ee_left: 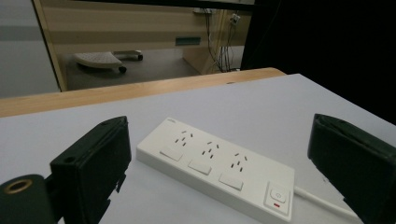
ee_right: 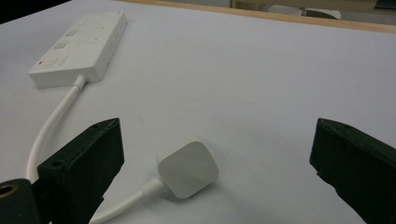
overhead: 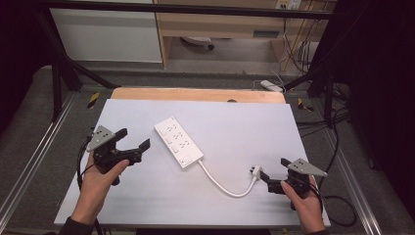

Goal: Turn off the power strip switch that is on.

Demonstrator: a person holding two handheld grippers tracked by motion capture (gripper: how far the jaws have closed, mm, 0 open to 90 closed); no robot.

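Note:
A white power strip [overhead: 178, 142] with three sockets and a switch lies slantwise in the middle of the pale table [overhead: 235, 122]. Its white cable [overhead: 222, 185] curves to a white plug [overhead: 256, 172] lying near the front right. My left gripper [overhead: 134, 138] is open, just left of the strip and apart from it. In the left gripper view the strip [ee_left: 219, 168] lies ahead between the wide jaws. My right gripper [overhead: 272, 169] is open at the plug. In the right gripper view the plug [ee_right: 189, 169] lies on the table between the jaws, untouched, with the strip [ee_right: 79, 46] farther off.
A wooden strip [overhead: 195, 94] runs along the table's far edge. Beyond it on the floor lie a white adapter [overhead: 271, 85] and a chair base [overhead: 198, 43]. Black frame bars [overhead: 58, 83] and loose cables [overhead: 337, 127] flank the table.

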